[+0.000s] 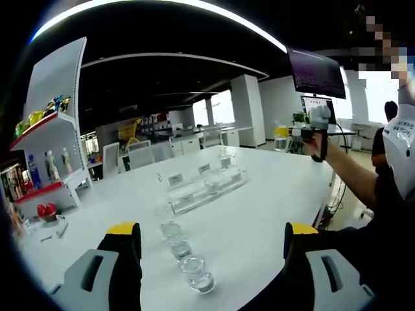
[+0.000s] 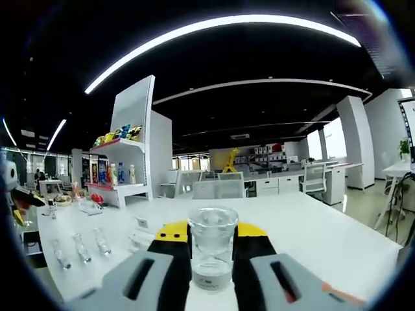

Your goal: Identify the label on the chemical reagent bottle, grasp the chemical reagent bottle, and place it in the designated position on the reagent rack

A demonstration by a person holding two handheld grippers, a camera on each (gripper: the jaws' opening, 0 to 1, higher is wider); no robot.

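**One bottle held, slip risk ahead**

Left gripper (image 1: 213, 243) hangs wide open and empty over the white table (image 1: 272, 188), where a row of clear bottles (image 1: 196, 272) leads toward the clear rack (image 1: 206, 188). Right gripper (image 2: 211, 249) clamps a glass reagent bottle (image 2: 211, 253); smooth glass could slide, and a careless approach could knock neighbouring bottles

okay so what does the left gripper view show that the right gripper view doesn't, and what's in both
Left gripper view: the clear reagent rack with label cards, a line of glass bottles running toward the open left gripper, and the right gripper raised in a person's hand.

Right gripper view: one clear bottle held between the right gripper's jaws, and three small vials lying on the table.

Both: the white table and the white shelf unit with colourful items.
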